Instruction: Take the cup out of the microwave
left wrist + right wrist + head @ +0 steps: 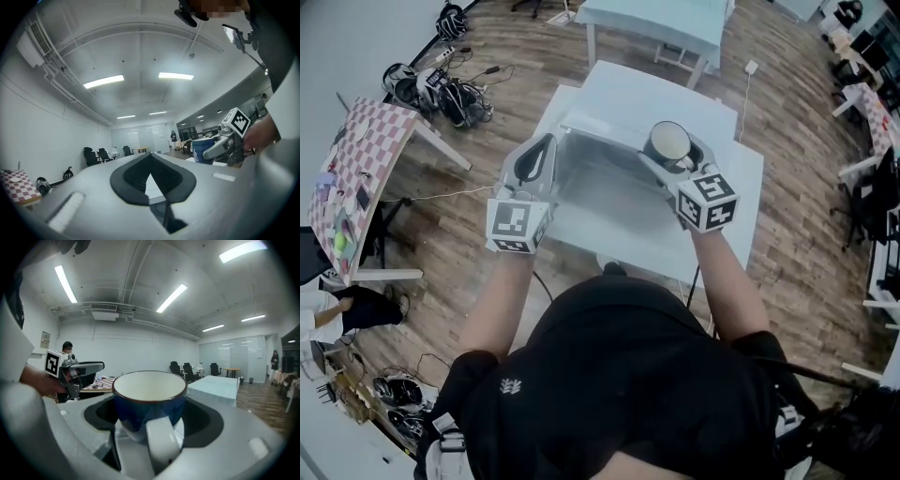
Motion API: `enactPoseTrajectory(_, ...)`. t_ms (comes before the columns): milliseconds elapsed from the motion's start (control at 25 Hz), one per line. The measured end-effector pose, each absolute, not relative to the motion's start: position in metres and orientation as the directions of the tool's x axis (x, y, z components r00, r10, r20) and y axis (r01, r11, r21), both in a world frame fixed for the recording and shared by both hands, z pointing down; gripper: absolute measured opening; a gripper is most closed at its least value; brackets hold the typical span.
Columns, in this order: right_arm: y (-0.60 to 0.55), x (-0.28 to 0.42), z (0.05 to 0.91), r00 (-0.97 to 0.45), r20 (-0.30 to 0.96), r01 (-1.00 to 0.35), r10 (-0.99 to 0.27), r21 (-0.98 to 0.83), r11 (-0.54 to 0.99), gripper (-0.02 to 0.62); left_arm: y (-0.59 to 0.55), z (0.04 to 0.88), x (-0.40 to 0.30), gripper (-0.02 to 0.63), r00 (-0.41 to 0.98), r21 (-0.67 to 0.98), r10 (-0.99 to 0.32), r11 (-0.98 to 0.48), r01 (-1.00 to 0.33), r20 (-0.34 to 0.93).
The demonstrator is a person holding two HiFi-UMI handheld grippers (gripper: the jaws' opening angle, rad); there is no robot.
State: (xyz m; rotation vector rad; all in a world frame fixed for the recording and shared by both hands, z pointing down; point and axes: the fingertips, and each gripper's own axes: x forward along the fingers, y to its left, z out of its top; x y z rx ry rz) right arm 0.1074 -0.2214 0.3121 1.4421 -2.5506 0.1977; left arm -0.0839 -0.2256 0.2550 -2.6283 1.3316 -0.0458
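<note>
My right gripper [675, 164] is shut on a blue cup [668, 141] with a white inside. It holds the cup upright in the air above the right side of the white microwave [623, 103] on the white table [741, 197]. In the right gripper view the cup [149, 399] fills the space between the jaws, its white handle [161, 441] towards the camera. My left gripper [539, 155] is to the left at about the same height, shut with nothing in it. In the left gripper view the pads [131, 180] meet at the tips, and the cup [204, 149] shows at the right.
A table with a checkered cloth [356, 178] stands to the left. Bags and cables [441, 89] lie on the wooden floor behind it. A second light table [661, 23] is beyond the microwave, and desks with chairs [872, 103] line the right side.
</note>
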Motion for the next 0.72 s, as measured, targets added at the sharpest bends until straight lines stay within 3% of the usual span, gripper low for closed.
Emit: enactPoseTrajectory(720, -0.2149, 0.114, 0.3214, -0.452, 0.233, -0.886, -0.861, -0.005, 0.463, 0.39, -0.2198, 0.2552, -0.076, 0.004, 0.623, -0.185, -0.779, -0.605, -0.775, -0.063)
